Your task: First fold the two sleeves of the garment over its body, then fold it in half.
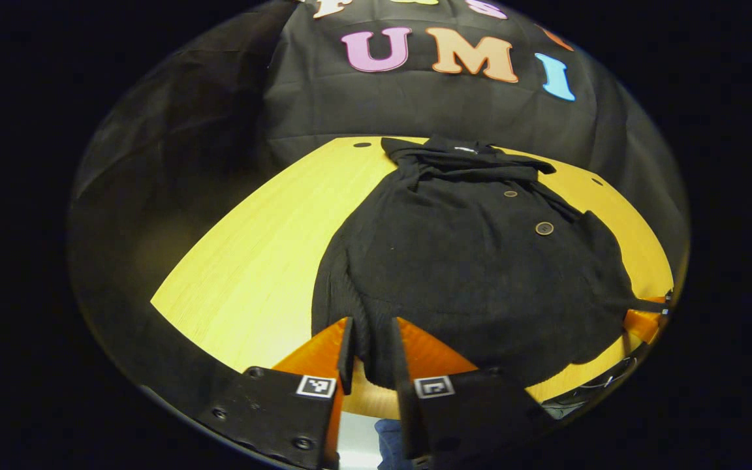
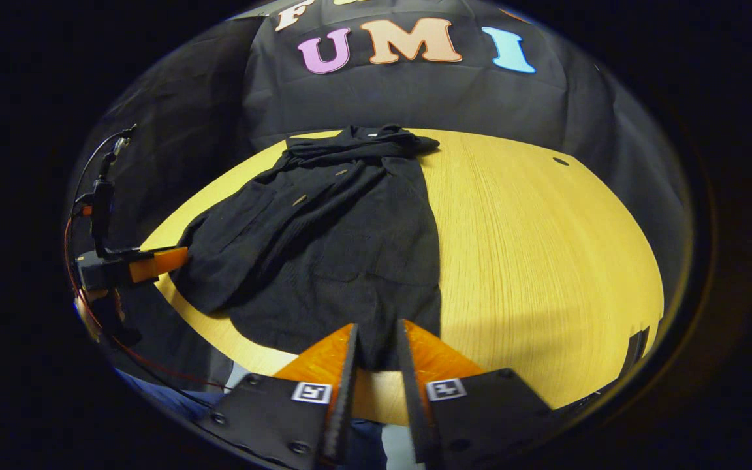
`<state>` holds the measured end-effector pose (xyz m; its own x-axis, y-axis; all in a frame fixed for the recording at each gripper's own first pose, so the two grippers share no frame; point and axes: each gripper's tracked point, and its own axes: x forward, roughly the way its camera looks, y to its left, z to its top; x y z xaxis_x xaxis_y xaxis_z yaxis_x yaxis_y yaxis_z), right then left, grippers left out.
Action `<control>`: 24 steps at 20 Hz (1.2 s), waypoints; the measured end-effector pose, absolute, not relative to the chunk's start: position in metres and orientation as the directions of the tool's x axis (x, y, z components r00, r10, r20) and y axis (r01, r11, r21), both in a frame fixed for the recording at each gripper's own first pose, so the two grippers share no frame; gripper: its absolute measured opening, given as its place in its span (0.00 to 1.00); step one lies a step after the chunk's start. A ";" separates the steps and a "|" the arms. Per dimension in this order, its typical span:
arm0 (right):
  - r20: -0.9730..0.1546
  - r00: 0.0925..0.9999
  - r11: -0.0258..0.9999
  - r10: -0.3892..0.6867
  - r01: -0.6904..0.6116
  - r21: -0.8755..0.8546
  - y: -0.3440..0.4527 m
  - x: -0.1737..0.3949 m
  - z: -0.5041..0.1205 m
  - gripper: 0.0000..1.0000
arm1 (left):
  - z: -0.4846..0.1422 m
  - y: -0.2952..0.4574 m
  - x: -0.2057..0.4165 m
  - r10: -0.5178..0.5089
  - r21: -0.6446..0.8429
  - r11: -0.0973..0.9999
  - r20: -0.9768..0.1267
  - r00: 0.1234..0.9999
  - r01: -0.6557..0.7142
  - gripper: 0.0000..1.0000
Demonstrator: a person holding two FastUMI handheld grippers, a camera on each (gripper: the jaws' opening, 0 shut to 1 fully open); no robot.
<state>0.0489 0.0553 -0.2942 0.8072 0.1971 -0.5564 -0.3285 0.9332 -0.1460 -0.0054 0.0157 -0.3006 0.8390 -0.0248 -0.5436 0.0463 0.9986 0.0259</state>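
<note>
Nearest, the left gripper [image 1: 369, 346] pinches the near hem of the black buttoned garment [image 1: 467, 261], and the right gripper [image 2: 376, 352] pinches the hem at its other corner. Beyond them the garment lies flat on the round wooden table [image 2: 546, 248], sleeves folded over its body, collar at the far edge.

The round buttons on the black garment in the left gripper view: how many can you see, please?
2: one round button mid-front of the black knit garment, another button nearer the collar. Folds may hide more.

Plain black garment [image 1: 474, 274] with brown round buttons [image 1: 544, 228], yellow wood-grain table [image 1: 271, 261], black wall cloth [image 1: 441, 104]
</note>
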 end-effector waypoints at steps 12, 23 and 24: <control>-0.602 0.777 0.938 0.183 -0.321 -0.129 0.062 0.047 -0.292 0.03 | -0.297 0.011 -0.008 -0.012 0.097 0.992 -0.574 0.819 0.082 0.00; -0.540 0.820 0.948 0.190 -0.297 -0.118 0.079 0.055 -0.241 0.02 | -0.256 -0.005 0.013 -0.142 0.030 0.981 -0.567 0.811 0.193 0.00; -0.527 0.829 0.948 0.187 -0.293 -0.125 0.083 0.060 -0.234 0.02 | -0.246 -0.007 0.020 -0.154 0.027 0.979 -0.556 0.817 0.202 0.00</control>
<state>0.0597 0.0830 -0.2339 0.8293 0.1871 -0.5266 -0.2935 0.9477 -0.1254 0.0195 -0.0070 -0.2460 0.8172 -0.1537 -0.5555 0.2023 0.9790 0.0267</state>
